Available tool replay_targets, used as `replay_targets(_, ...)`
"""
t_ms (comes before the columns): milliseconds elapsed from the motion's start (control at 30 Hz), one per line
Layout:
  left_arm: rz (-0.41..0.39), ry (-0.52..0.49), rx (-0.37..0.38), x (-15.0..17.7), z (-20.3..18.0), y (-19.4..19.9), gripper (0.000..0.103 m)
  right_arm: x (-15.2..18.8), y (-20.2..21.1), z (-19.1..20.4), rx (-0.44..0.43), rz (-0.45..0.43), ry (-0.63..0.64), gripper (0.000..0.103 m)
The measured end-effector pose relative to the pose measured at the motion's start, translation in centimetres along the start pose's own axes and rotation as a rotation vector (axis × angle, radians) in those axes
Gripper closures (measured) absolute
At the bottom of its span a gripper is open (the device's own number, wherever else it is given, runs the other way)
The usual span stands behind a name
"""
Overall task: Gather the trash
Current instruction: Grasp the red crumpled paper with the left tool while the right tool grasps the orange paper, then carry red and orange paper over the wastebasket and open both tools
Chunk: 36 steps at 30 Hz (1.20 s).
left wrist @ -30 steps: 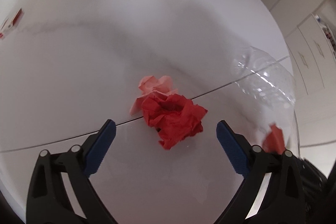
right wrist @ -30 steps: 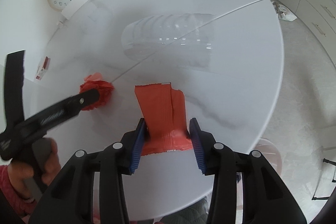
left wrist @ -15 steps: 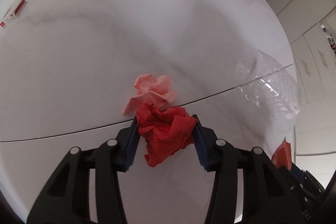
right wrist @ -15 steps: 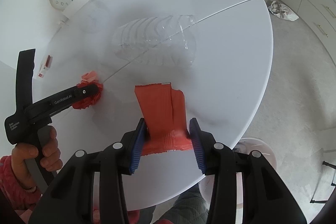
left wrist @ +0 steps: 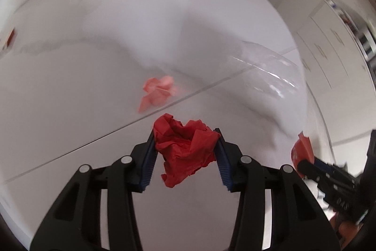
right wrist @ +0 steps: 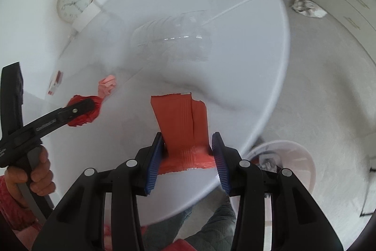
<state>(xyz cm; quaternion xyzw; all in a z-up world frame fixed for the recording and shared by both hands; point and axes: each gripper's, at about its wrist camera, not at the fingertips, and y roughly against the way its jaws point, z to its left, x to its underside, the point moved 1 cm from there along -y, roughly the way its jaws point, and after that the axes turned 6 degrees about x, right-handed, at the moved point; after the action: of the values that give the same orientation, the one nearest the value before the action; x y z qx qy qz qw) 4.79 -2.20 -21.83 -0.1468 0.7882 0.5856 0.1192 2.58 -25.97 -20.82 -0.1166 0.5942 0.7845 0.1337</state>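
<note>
We find the left tool (left wrist: 186, 141) closed narrow on a crumpled red paper wad (left wrist: 185, 152), held clear above the white counter (left wrist: 94, 63). The right tool (right wrist: 187, 147) grips an orange-red wrapper (right wrist: 182, 119) by its lower end, the wrapper standing upright past the pads. A pink paper scrap (left wrist: 157, 92) lies on the counter beside the seam, apart from both tools. A clear plastic bottle (right wrist: 171, 39) lies on its side farther off. A white bin (right wrist: 289, 164) stands on the floor below the counter edge.
</note>
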Motion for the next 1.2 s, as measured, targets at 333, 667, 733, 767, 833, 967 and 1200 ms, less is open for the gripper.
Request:
replay_targets(333, 0.03, -0.294, 0.156, 2.5, -7.5, 3.4, 0.058, 8.0, 1.4, -9.3, 0.183, 0.013, -0.226, 0.06)
replay_targets(667, 0.123, -0.509, 0.217, 5.9, -13.5, 2.5, 0.058, 13.0, -1.6, -14.1, 0.314, 0.085, -0.36, 0.011)
replay_targets(733, 0.145, -0.534, 0.229, 6.5, -14.6, 1.8, 0.058, 13.3, -1.2, -14.7, 0.313, 0.085, -0.386, 0.01)
replay_targets(767, 0.165, -0.549, 0.239, 7.0, -15.4, 1.2, 0.058, 13.6, -0.7, -15.2, 0.317, 0.082, -0.408, 0.009)
replay_targets(833, 0.193, -0.569, 0.26, 7.7, -16.5, 0.4, 0.058, 14.1, 0.0, -15.6, 0.323, 0.071, -0.44, 0.007)
replay_targets(967, 0.261, -0.606, 0.309, 9.6, -19.1, -2.0, 0.058, 15.8, 1.6, -17.2, 0.328, 0.06, -0.501, 0.006)
replay_targets(1200, 0.335, -0.64, 0.34, 12.0, -22.4, -5.7, 0.059, 17.3, 3.7, -19.1, 0.35, 0.033, -0.529, 0.006)
